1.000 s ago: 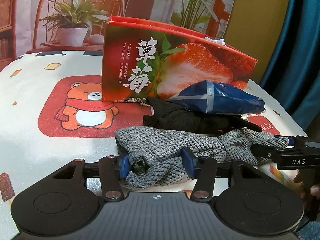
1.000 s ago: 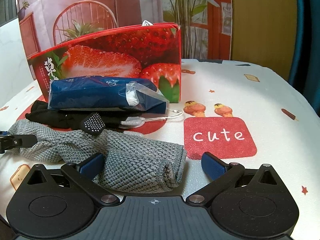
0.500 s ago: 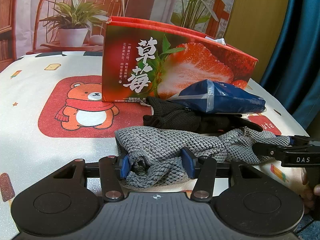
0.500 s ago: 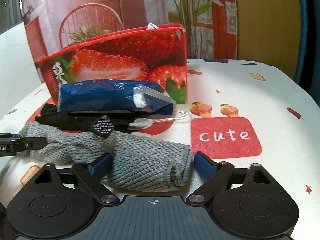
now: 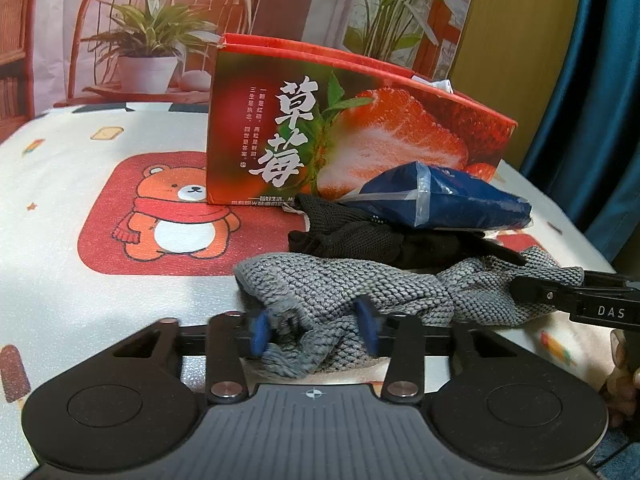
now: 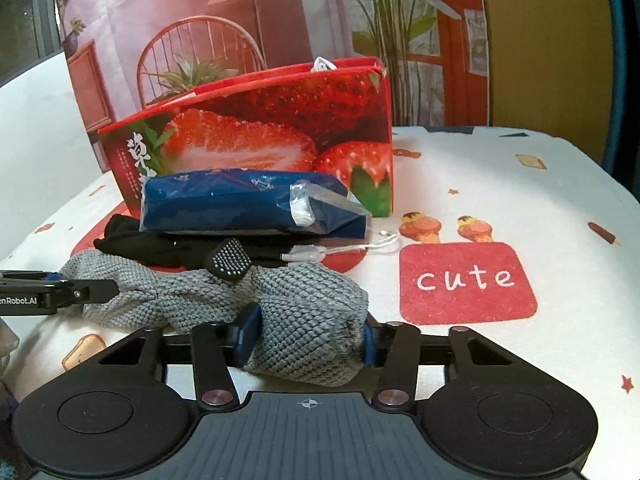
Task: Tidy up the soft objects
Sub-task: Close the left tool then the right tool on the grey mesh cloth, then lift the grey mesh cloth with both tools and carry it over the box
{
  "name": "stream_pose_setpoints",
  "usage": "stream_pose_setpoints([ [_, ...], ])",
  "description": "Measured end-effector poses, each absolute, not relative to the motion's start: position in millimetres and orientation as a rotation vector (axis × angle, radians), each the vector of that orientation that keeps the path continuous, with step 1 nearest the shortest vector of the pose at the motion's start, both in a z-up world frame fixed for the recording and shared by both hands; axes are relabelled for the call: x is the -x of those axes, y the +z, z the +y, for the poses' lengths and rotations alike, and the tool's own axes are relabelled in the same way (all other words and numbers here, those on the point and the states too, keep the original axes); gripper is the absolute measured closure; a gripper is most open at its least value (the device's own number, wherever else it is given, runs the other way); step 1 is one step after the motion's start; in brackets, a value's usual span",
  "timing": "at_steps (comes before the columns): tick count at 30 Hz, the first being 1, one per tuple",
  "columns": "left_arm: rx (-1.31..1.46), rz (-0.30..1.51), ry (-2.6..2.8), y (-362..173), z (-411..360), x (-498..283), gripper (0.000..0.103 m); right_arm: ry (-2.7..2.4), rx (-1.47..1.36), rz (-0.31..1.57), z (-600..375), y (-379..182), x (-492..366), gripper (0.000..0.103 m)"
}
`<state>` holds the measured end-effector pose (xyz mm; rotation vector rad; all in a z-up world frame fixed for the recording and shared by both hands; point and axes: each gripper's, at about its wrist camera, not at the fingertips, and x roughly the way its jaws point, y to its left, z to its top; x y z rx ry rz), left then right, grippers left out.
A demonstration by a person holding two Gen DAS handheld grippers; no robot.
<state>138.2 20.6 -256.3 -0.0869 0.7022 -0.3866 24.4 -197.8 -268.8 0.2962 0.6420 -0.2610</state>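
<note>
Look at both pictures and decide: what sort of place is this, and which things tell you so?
Probably a home tabletop set up for recording. A cartoon tablecloth covers it, a printed backdrop of chair and plants hangs behind, and a strawberry box stands behind a grey knitted cloth.

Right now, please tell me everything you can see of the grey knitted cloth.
The grey knitted cloth is a soft, coarse waffle-knit fabric, bunched and lying across the tablecloth before the black garment. The left gripper pinches one end, the right gripper the other; both jaws have just been closing on it.
</note>
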Motion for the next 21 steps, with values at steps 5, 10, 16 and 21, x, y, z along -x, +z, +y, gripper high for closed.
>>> stream_pose_setpoints([
  [5,0.094,0.704,-0.383,-257,21,-139,0.065,-0.260,-0.351,0.606,-205,-263,-18,0.058],
  [10,0.104,0.706,-0.379,-257,22,-140,0.067,-0.257,-0.374,0.597,-207,-262,-15,0.059],
  [16,0.104,0.706,-0.376,-257,22,-140,0.068,-0.263,-0.457,0.574,-219,-263,-7,0.065],
  [21,0.096,0.700,-0.381,-254,21,-137,0.078,-0.246,-0.431,0.562,-214,-258,-6,0.071],
])
